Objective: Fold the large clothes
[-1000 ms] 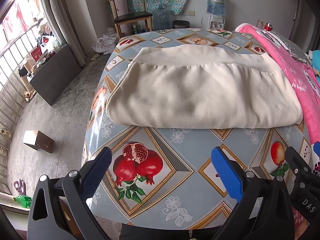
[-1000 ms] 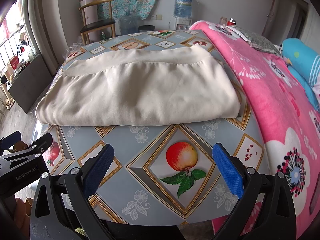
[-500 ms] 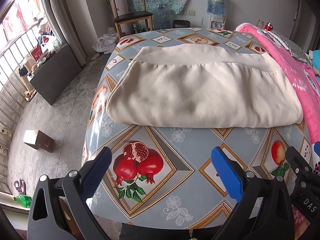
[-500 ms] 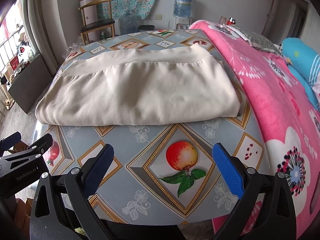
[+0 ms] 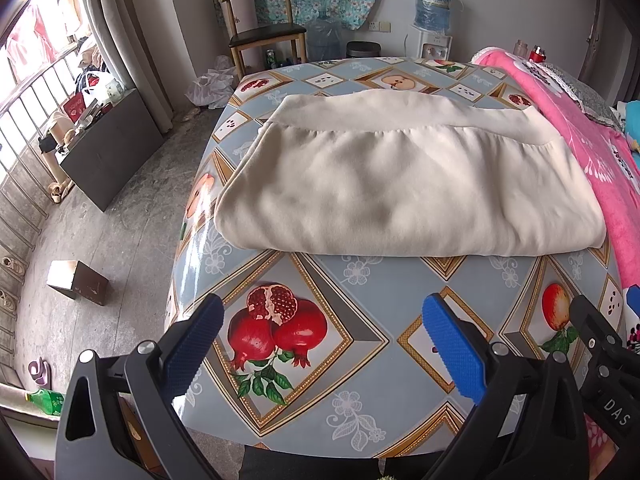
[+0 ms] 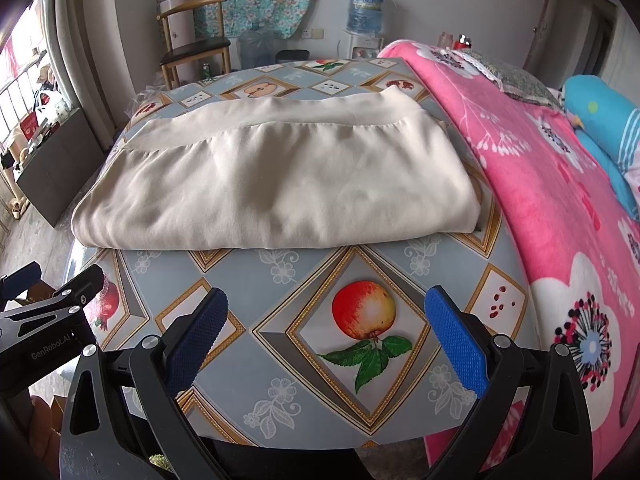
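A cream garment (image 5: 404,180) lies folded into a wide rectangle on the table with the fruit-pattern cloth (image 5: 360,320). It also shows in the right wrist view (image 6: 276,184). My left gripper (image 5: 320,344) is open and empty over the table's near edge, well short of the garment. My right gripper (image 6: 326,340) is open and empty too, above the apple print, also short of the garment. Each gripper shows at the edge of the other's view.
A pink flowered blanket (image 6: 560,200) on a bed borders the table's right side. A wooden chair (image 5: 264,36) and a water dispenser (image 5: 432,16) stand behind the table. A small box (image 5: 78,282) lies on the floor to the left.
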The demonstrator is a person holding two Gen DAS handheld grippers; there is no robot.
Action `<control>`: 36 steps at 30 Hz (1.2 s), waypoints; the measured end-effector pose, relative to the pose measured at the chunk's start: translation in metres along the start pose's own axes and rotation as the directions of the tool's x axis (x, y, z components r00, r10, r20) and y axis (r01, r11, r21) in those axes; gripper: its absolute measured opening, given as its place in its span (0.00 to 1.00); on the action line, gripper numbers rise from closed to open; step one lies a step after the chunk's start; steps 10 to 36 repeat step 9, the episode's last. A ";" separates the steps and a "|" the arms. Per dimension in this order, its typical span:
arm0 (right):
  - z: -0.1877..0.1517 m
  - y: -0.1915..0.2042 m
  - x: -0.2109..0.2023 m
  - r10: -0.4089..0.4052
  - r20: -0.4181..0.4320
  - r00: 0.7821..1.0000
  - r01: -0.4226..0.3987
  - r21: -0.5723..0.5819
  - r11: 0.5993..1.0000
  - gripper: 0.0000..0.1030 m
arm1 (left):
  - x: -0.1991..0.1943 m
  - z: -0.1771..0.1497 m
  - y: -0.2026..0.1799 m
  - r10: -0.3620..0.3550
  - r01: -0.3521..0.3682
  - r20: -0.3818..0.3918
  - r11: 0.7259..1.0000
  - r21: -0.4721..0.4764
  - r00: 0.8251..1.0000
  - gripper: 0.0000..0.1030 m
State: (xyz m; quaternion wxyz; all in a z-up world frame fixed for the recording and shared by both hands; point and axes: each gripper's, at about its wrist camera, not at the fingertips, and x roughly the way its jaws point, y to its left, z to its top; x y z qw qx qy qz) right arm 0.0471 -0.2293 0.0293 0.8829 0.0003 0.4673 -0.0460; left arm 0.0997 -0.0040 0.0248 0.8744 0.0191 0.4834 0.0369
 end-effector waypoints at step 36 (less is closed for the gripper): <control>-0.001 0.001 0.000 -0.001 -0.001 1.000 0.001 0.000 1.000 0.93 | 0.000 0.000 0.000 0.000 0.000 0.000 1.000 0.001 1.000 0.95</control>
